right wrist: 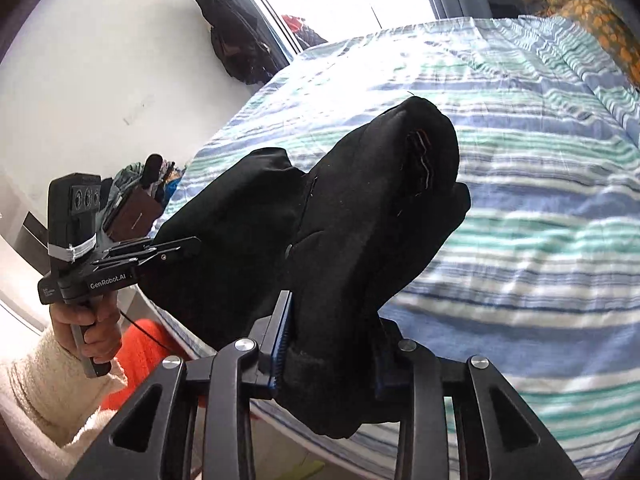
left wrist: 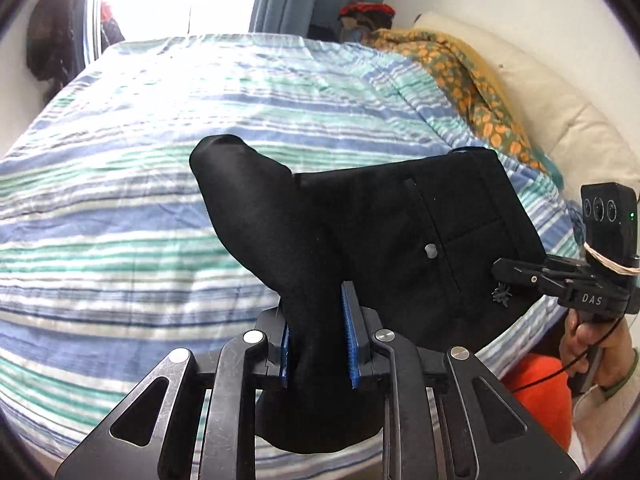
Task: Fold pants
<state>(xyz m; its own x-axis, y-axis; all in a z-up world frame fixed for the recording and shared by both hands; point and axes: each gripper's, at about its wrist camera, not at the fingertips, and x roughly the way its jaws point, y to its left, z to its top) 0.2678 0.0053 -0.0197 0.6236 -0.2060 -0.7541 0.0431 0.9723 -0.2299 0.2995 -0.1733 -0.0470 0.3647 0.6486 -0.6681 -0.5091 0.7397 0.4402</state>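
Left wrist view: left gripper (left wrist: 320,332) clamped on a bunch of the black pants (left wrist: 400,232), blue pads pressing the cloth.
Right wrist view: right gripper (right wrist: 332,344) pinching another fold of the pants.
Pants: held up over the striped bedspread (left wrist: 140,184), strung between both grippers.

Both claws are black metal frames with silver round screws and blue ribbed pads (left wrist: 352,336). The left claw (right wrist: 188,250) reads "GenRobot.AI", its camera block bound with white tape; the right claw (left wrist: 504,270) reads "DAS", bound with a rubber band. Fuzzy cream sleeve (right wrist: 44,384), thin black cable.
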